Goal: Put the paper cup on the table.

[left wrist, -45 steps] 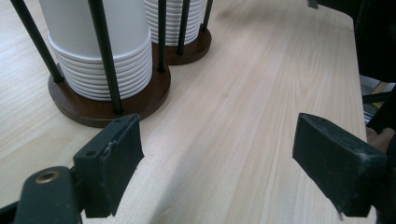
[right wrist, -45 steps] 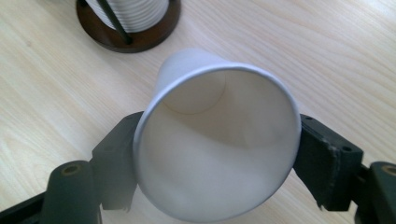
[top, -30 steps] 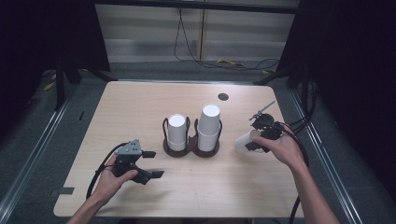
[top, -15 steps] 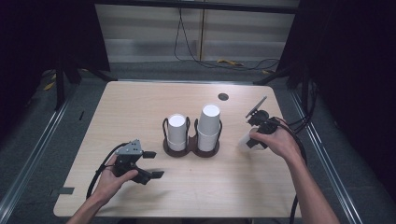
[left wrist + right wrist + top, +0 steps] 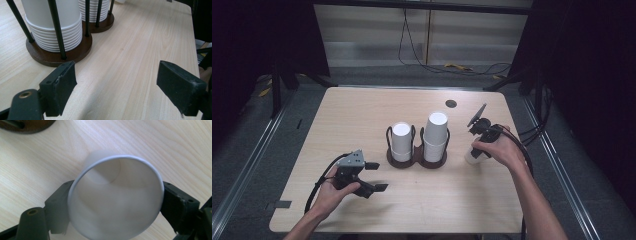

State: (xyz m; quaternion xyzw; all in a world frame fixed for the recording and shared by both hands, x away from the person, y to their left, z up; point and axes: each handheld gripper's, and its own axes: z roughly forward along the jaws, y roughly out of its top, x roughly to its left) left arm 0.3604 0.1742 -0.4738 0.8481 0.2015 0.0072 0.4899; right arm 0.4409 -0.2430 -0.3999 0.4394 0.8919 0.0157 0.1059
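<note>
Standing by the near edge, I see the left gripper (image 5: 373,181) resting low on the table (image 5: 362,110), jaws wide apart and holding nothing, aimed at the rack (image 5: 58,53). To the right, the right gripper (image 5: 116,202) has its jaws clamped on a single white cup (image 5: 116,197), mouth toward its camera, held just off the wood beside the rack (image 5: 417,159).

The risk, as I judge it, is the thin paper wall: squeeze harder and it buckles; loosen and the tilted cup slips out and rolls (the table edge is not far). Swinging it toward the stacks could also knock the taller one (image 5: 435,135) against its rods.

Counting: two grippers, one loose cup, one two-well rack, two cup stacks (image 5: 402,141), one dark disc (image 5: 451,104) at the far side.
</note>
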